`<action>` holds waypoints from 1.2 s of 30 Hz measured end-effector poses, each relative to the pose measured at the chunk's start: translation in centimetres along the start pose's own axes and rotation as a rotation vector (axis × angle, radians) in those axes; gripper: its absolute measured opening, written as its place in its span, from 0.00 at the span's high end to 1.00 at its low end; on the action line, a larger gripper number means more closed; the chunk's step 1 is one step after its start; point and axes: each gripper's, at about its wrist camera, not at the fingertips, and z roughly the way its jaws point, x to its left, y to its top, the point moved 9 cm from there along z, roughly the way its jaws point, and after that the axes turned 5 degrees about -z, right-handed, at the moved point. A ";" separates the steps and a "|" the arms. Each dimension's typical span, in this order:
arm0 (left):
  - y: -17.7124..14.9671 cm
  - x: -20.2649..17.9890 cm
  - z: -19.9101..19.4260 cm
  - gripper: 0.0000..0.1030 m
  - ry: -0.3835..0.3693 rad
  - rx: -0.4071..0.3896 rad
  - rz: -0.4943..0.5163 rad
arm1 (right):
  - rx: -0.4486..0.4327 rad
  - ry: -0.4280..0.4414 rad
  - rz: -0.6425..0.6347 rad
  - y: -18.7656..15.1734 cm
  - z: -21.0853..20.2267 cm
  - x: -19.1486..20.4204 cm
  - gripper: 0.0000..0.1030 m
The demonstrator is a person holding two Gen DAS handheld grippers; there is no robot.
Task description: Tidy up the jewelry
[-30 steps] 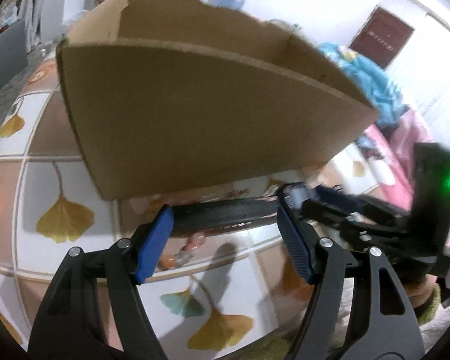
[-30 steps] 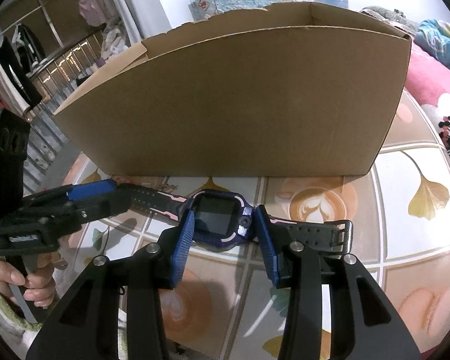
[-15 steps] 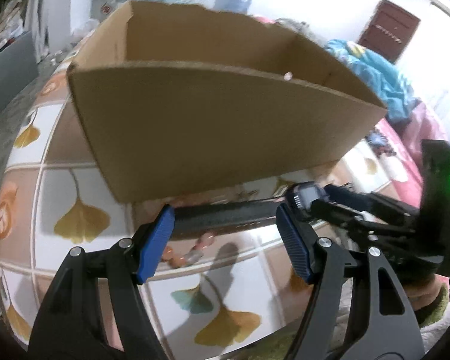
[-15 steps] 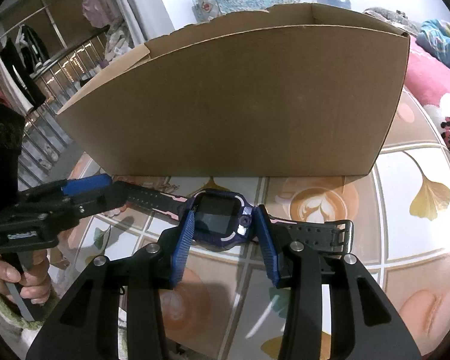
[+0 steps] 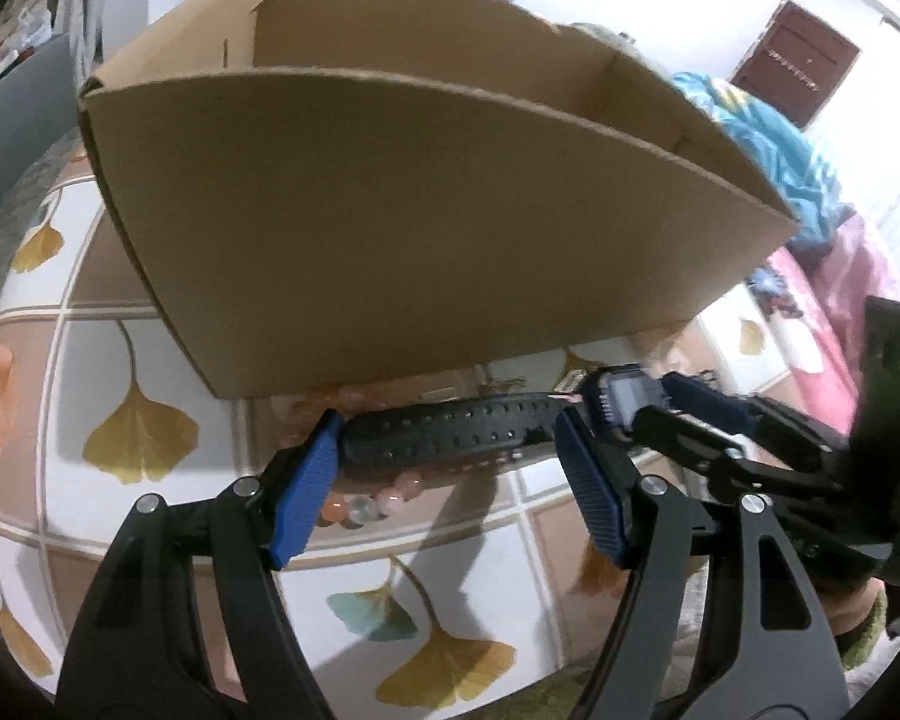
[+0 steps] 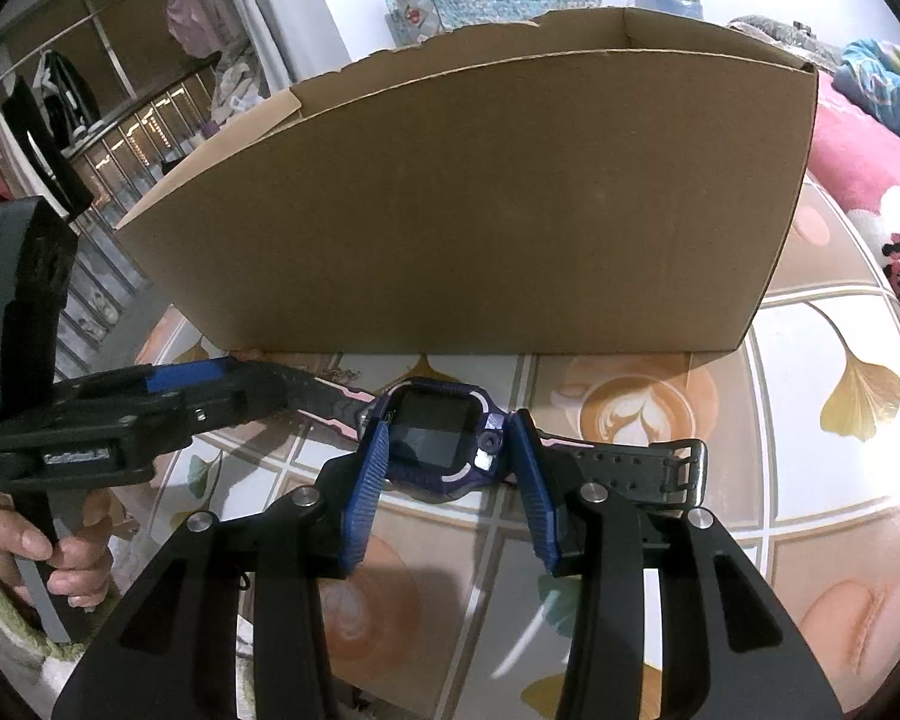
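Right tongs (image 6: 444, 468) clamping purple watch (image 6: 441, 435) face (dark screen), left tongs (image 5: 444, 462) spread around black perforated strap (image 5: 450, 432)

Home: hanging clothes (image 6: 204, 18), bedding (image 6: 858, 144), ginkgo-print tablecloth (image 6: 834, 384).

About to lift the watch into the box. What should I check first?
1. Right gripper on watch: pads against both sides of the case, ok.
2. Left gripper: open, strap lies across its gap ungripped, not ok.
3. Bead bracelet sits under the strap and may snag: not ok.
4. Cardboard box top open: ok.
5. Buckle end lifted: cannot tell.
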 end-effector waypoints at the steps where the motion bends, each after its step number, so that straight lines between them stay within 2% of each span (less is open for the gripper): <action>1: 0.1 -0.3 -0.2 0.34 -0.017 -0.008 0.001 | 0.000 0.000 -0.001 0.0 0.0 0.0 0.60; 9: 0.9 -2.2 -0.9 0.36 -0.091 -0.061 0.013 | 0.000 0.000 -0.002 0.0 0.0 0.0 0.60; 14: 1.2 -3.2 -0.4 0.52 -0.098 -0.064 0.034 | 0.000 0.000 -0.001 0.1 0.0 0.0 0.60; 18: 1.1 -3.8 0.0 0.73 -0.094 -0.071 0.060 | 0.002 -0.002 -0.003 0.0 0.0 0.1 0.60; 22: 0.9 -4.5 0.1 0.82 -0.042 -0.094 0.122 | 0.004 -0.005 -0.003 0.1 0.0 0.1 0.60; 28: 0.4 -4.4 0.1 0.85 0.019 -0.107 0.186 | 0.004 0.028 0.047 -0.1 -0.9 -1.1 0.60; 33: 0.2 -4.0 0.4 0.85 0.051 -0.107 0.206 | -0.042 -0.092 0.112 -0.4 -4.0 -5.6 0.60; 36: 0.1 -3.9 0.6 0.85 0.059 -0.102 0.213 | -0.035 -0.146 0.171 -0.8 -4.7 -8.3 0.60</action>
